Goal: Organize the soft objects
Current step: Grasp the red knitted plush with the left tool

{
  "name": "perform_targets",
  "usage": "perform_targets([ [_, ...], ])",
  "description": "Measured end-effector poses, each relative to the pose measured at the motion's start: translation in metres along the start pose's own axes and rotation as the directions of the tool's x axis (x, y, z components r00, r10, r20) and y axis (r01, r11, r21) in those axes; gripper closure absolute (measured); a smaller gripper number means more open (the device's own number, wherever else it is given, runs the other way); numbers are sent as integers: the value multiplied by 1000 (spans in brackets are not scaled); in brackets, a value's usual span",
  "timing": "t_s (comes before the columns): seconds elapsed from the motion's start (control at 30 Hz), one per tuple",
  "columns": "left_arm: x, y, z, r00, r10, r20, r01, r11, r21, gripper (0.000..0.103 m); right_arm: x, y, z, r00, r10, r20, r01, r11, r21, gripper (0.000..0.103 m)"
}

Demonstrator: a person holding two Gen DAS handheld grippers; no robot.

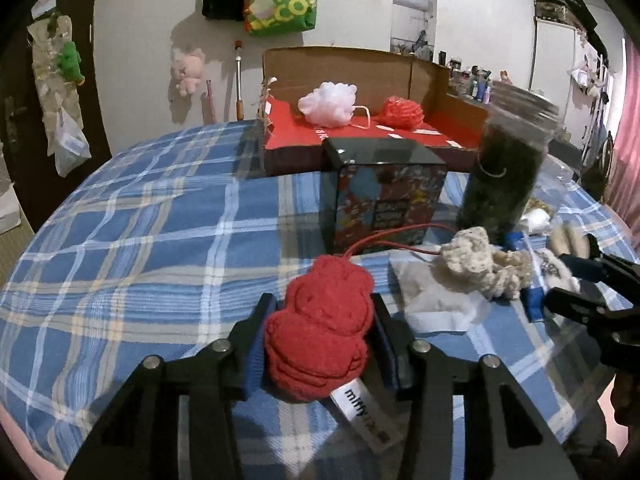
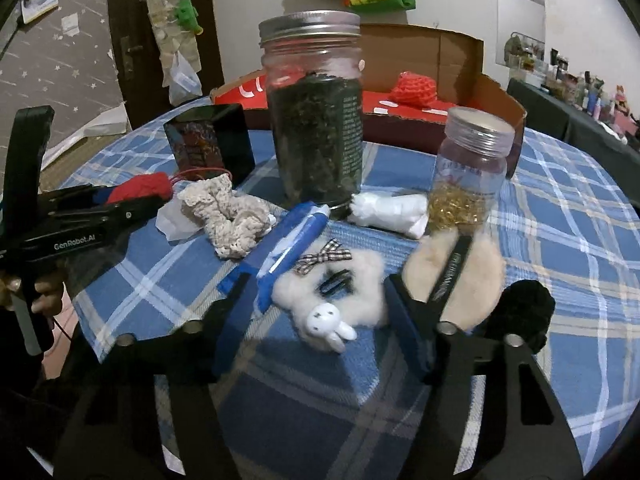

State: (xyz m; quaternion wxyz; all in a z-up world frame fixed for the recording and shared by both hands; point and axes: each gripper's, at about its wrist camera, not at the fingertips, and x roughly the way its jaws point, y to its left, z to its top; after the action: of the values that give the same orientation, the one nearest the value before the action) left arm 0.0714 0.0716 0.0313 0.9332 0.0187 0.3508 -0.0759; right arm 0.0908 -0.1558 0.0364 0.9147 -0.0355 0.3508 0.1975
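Tools are seen angled downward over a bench draped in blue plaid cloth. The left tool is clamped on a red knitted scrunchie, its blue pads pressed against both flanks; a white label trails from the scrunchie toward 5 o'clock and a red cord runs off toward 1 o'clock. In the right wrist view the same tool is seen from the side at 9 o'clock, held by a hand partly hidden behind its handle.

The right tool is lowered around a fluffy white scrunchie bearing a checked bow and a small white rabbit figure. Its fingers flank the scrunchie closely, but whether the pads press on it cannot be told.

A cream crochet scrunchie lies at 10 o'clock of the white one, a blue-and-white pack just beside it. A large jar of dark contents stands at 12 o'clock, a smaller jar at 2 o'clock. Behind them a cardboard box holds a white mesh puff and a red mesh puff.
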Motion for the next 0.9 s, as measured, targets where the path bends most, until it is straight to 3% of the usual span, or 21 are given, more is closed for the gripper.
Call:
perform_targets([
  [0.23, -27, -16, 8, 996, -49, 68, 48, 999, 14, 57, -12, -13, -5, 1000, 17, 21, -18, 999, 41, 77],
  [0.27, -32, -21, 11, 995, -63, 79, 61, 998, 21, 57, -14, -13, -5, 999, 20, 28, -21, 999, 40, 88],
  [0.6, -33, -44, 10, 989, -135, 60, 132, 990, 49, 54, -20, -10, -2, 999, 44, 18, -45, 999, 24, 87],
  [0.7, -29, -48, 5, 989, -140, 46, 138, 989, 59, 53, -19, -11, -1, 999, 44, 6, -44, 999, 15, 77],
  [0.77, -27, -50, 1, 988, -149, 41, 146, 987, 62, 51, -18, -13, -1, 999, 41, 6, -42, 999, 17, 53],
  [0.8, -26, -51, -1, 987, -154, 37, 152, 986, 65, 47, -18, -14, -1, 999, 37, 10, -38, 999, 17, 30],
  [0.9, -23, -52, -6, 988, -150, 30, 147, 986, 75, 41, -21, -12, -1, 999, 23, 34, -23, 1000, -8, 28],
])
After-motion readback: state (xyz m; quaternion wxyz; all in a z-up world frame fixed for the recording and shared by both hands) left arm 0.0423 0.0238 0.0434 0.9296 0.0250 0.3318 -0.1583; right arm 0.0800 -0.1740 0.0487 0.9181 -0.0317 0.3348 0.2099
